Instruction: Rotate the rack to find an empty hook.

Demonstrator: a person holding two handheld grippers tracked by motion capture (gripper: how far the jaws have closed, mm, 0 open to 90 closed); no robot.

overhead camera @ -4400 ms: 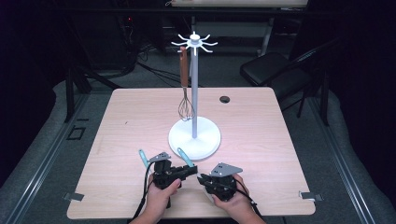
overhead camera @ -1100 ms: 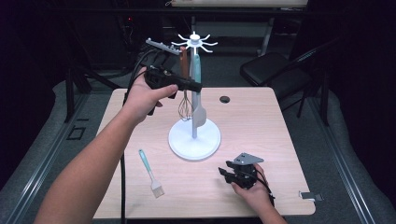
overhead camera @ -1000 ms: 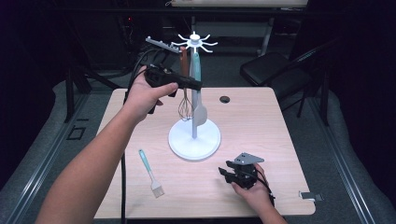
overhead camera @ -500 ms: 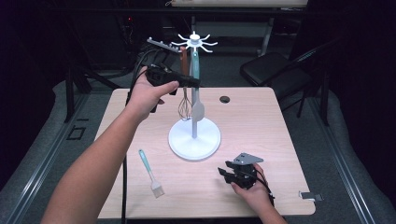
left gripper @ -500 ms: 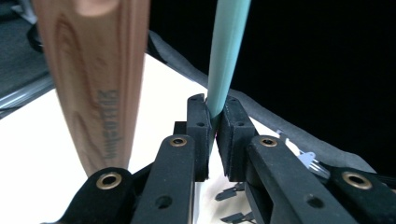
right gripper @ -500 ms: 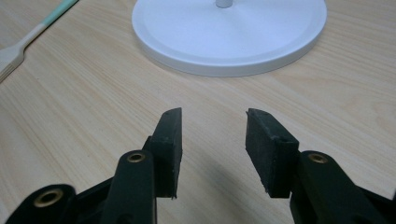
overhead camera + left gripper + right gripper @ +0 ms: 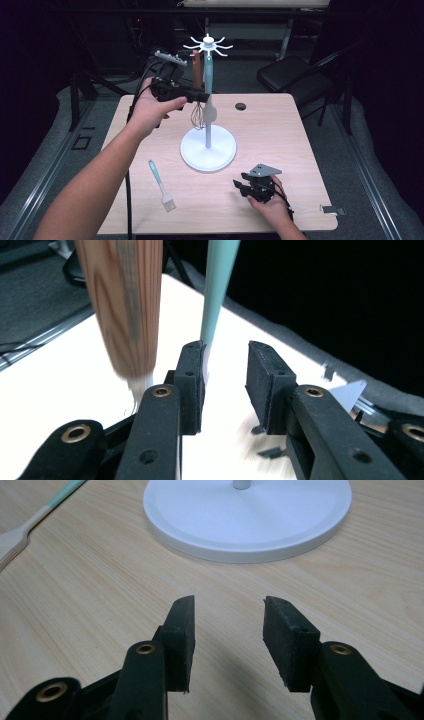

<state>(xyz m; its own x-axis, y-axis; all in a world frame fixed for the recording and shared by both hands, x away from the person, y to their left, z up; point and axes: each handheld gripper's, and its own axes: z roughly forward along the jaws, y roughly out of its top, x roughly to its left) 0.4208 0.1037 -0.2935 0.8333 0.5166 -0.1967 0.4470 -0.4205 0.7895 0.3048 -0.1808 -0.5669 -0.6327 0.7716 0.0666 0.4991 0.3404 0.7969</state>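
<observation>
On the pale wooden table (image 7: 280,130), we see the left gripper (image 7: 199,95), jaws just parted, beside the hanging teal-handled spatula (image 7: 208,87); right gripper (image 7: 242,186) spread, empty.

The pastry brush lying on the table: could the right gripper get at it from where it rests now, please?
Probably yes. The right gripper rests open on the table, and bare wood lies between it and the pastry brush. The white stand base sits farther back, off that path.
</observation>
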